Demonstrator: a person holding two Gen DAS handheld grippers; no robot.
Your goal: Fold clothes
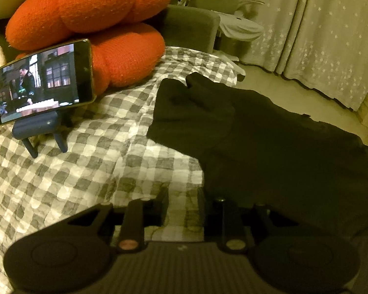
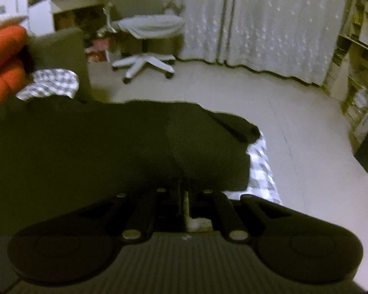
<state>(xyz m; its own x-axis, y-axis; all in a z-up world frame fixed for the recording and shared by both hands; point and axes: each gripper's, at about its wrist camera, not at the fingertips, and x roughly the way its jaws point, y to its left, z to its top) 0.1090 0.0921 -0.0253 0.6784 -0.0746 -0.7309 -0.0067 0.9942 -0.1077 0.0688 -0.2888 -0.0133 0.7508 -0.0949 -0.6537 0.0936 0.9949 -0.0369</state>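
The black garment (image 1: 269, 147) is running off the left-wrist view's right edge, its folds lost in darkness; in the blurred right-wrist view it is hiding the right gripper's (image 2: 184, 186) fingertips

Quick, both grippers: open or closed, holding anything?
Left gripper: open, nothing between its fingers, checked sheet showing through the gap.
Right gripper: closed at the black garment's near edge; whether it pinches the cloth cannot be told.
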